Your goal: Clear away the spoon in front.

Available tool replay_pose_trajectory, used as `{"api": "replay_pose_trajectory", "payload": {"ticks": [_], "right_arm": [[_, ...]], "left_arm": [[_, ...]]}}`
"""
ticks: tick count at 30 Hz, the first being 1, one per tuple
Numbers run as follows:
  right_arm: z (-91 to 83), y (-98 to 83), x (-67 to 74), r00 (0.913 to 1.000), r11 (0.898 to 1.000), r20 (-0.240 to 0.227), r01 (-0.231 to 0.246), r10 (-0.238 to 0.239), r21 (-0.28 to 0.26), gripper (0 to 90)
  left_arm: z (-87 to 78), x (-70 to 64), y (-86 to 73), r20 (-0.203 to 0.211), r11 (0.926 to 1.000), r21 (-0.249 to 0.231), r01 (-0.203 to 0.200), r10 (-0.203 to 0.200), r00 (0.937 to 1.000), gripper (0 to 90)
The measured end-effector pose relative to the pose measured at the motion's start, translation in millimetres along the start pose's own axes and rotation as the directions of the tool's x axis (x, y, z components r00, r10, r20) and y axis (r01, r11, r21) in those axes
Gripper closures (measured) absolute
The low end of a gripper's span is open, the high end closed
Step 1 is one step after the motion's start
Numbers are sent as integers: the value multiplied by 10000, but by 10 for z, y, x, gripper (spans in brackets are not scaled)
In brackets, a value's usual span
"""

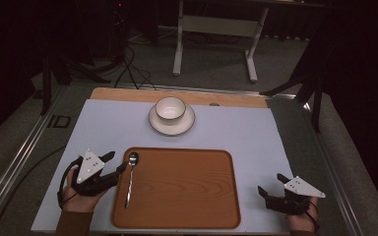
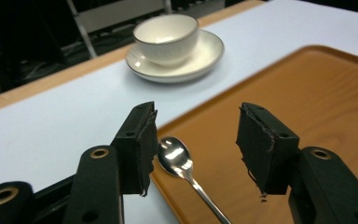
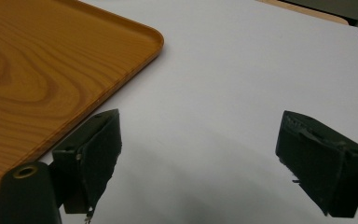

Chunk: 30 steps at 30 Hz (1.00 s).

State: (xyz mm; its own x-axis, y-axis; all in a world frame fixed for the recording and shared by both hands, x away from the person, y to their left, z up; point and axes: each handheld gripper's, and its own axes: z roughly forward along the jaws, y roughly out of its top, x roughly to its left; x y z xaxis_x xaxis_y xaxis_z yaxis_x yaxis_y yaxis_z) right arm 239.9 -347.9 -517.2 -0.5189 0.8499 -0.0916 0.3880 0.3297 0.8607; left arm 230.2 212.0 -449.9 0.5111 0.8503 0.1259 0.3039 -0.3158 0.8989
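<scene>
A spoon [image 1: 131, 178] lies along the left edge of a wooden tray [image 1: 187, 196], bowl end pointing away. The left gripper [image 1: 119, 162] hangs just above it, jaws wide and apparently clear of it. The right gripper [image 1: 270, 184], also wide open, sits over the white mat [image 1: 226, 132] beside the tray.

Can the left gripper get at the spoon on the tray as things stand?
Probably yes. The left gripper hangs open right over the spoon, which lies flat near the left edge of the tray. Nothing lies between jaws and spoon; only the low tray rim is close by.
</scene>
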Motion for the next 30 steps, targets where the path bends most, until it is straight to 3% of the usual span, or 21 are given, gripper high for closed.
{"api": "replay_pose_trajectory", "payload": {"ticks": [9, 14, 16, 19, 30], "right_arm": [[-6, 1, 0, 10000, 10000, -5, -23, 23, -77, 141], [-11, 2, -2, 10000, 9999, 10, 11, -11, -104, 141], [-10, 2, -1, 10000, 9999, 10, 13, -13, -111, 141], [-10, 1, -2, 10000, 9999, 16, 19, -18, -117, 141], [-17, -5, -15, 10000, 9999, 30, 13, -13, -170, 141]], "left_arm": [[2, 126, 81, -807, 9993, -317, 208, -233, 9965, 429], [6, 264, -45, -1292, 9960, -445, 772, -823, 9882, 423], [10, 281, -64, -1357, 9959, -420, 799, -849, 9871, 418], [38, 361, -158, -1587, 9934, -317, 1100, -1137, 9808, 409], [55, 497, -304, -2054, 9878, -128, 1553, -1546, 9664, 401]]}}
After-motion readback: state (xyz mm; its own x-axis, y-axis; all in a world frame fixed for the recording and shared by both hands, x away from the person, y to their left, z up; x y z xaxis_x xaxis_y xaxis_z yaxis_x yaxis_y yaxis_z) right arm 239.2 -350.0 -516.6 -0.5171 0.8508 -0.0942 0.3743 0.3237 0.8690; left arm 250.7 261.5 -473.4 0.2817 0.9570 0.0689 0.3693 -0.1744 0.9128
